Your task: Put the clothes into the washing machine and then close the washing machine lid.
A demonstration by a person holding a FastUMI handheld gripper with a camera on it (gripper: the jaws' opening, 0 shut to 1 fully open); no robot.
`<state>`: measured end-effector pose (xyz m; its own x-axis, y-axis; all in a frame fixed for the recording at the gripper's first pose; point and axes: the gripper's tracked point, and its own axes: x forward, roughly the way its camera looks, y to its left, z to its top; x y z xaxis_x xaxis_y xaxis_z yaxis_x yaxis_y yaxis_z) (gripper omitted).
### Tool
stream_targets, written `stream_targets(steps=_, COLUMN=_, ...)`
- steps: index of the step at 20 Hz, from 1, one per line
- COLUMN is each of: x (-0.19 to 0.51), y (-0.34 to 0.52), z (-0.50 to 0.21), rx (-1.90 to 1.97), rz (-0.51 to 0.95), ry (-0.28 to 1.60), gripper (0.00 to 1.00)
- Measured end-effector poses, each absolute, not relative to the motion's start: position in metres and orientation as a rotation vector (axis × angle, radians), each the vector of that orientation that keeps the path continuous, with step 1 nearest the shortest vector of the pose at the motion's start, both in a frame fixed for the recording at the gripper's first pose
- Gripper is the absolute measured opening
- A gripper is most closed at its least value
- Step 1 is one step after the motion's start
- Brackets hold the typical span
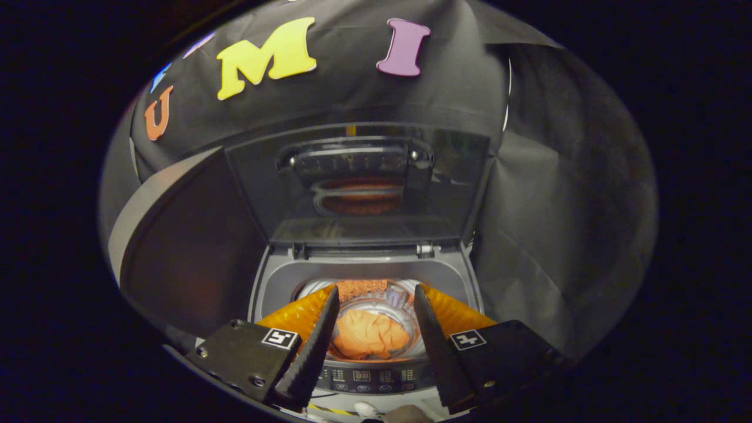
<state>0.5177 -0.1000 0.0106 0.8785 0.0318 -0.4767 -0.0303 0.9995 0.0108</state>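
While the tongs [376, 329] are held spread wide and empty above the washing machine [264, 294], an orange garment [369, 336] is seen lying crumpled at the bottom of the drum [405, 343], framed between the two fingers. The lid [358, 182] is stood upright at the back, its glass panel reflecting the drum below. A control panel [364, 376] is visible along the near rim, just under the fingertips. With the clothes judged to be loaded, only the closing is thought to remain. A slip is considered possible there: the lid's smooth edge could be missed by the spread fingers, or the lid could be let fall hard once it is tipped forward past its balance.
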Motion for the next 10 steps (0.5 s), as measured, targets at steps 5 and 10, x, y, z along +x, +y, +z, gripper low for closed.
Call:
stream_targets(steps=5, x=0.524, y=-0.091, z=0.067, rx=0.0, rz=0.05, ry=0.385, gripper=0.8)
stream_targets(steps=10, x=0.535, y=-0.077, z=0.104, rx=0.003, rz=0.075, ry=0.326, gripper=0.8)
